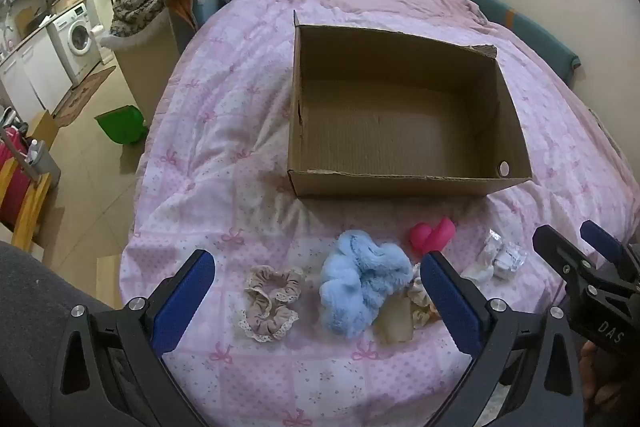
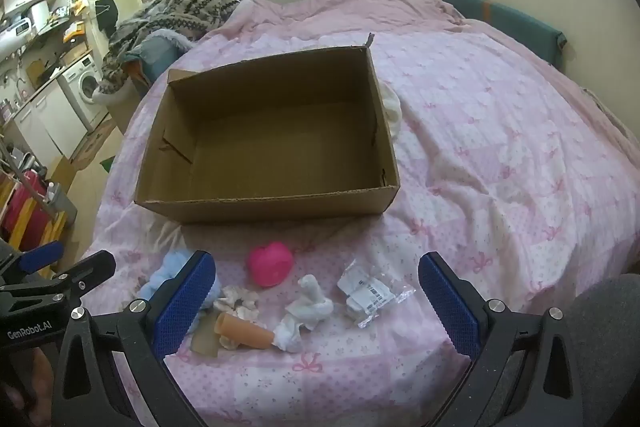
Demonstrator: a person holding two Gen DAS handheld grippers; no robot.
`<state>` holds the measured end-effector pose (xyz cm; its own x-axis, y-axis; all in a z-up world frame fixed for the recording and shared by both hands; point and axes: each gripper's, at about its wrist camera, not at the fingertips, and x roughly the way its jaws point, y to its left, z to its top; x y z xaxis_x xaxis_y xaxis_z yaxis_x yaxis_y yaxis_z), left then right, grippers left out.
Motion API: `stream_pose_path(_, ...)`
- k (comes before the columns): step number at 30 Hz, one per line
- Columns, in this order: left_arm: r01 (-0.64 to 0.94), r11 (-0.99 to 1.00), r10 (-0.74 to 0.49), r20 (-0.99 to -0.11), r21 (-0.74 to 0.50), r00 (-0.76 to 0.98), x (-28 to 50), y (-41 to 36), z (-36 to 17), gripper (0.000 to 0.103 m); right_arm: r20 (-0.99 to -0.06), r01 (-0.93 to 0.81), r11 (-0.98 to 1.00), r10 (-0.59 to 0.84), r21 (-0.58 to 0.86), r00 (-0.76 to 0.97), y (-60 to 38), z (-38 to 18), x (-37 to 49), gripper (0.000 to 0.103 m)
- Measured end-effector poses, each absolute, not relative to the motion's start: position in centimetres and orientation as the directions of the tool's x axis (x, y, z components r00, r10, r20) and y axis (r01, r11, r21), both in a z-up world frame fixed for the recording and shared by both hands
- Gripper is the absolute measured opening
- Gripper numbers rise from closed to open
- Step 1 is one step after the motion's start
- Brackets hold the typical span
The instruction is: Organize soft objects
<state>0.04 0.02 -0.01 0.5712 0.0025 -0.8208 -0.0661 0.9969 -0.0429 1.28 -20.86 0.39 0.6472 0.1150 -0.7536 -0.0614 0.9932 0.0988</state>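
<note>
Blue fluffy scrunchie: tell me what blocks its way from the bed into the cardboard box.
Nothing visible blocks it. The blue fluffy scrunchie lies on the pink bedspread in front of the cardboard box; only bare bedspread lies between them. The box is open-topped and looks empty, so only its near wall needs clearing.

One cardboard box (image 1: 404, 115); three scrunchies: beige (image 1: 270, 303), fluffy blue (image 1: 362, 283), cream (image 2: 236, 301); one pink heart-shaped toy (image 2: 270, 263); one plastic-wrapped packet (image 2: 370, 293); one white sock (image 2: 310, 305).

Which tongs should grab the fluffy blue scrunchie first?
Probably the left tongs: open, with the blue scrunchie right between their fingers. The right tongs face the white cloth instead.
</note>
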Motion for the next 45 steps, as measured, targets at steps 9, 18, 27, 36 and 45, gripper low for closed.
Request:
stream_pose_path(9, -0.064, 0.997, 0.008, -0.817, -0.035, 0.577, 0.06, 0.02, 0.01, 0.103, -0.754, -0.06, 0.993, 0.113, 0.097, 0.647, -20.92, 0.3, 1.31, 0.103)
stream_pose_path(18, -0.076, 0.996, 0.001, -0.82, -0.051, 0.572, 0.0, 0.29, -0.35, 0.103, -0.754, -0.061, 0.993, 0.115, 0.099, 0.647, -20.88, 0.28, 1.29, 0.103)
stream_pose_path(27, -0.078, 0.995, -0.002, -0.821, -0.056, 0.571, 0.15, 0.45, -0.24, 0.103, -0.754, -0.062, 0.993, 0.114, 0.096, 0.647, -20.85, 0.27, 1.3, 0.103)
stream_pose_path(36, -0.078, 0.995, -0.004, -0.822, -0.059, 0.569, 0.12, 0.47, -0.26, 0.103, -0.755, -0.057, 0.994, 0.112, 0.098, 0.646, -21.0, 0.18, 1.32, 0.103)
stream_pose_path(45, -0.078, 0.995, -0.005, -0.823, -0.06, 0.569, 0.1, 0.44, -0.24, 0.103, -0.756, -0.053, 0.994, 0.111, 0.101, 0.645, -20.96, 0.28, 1.39, 0.103)
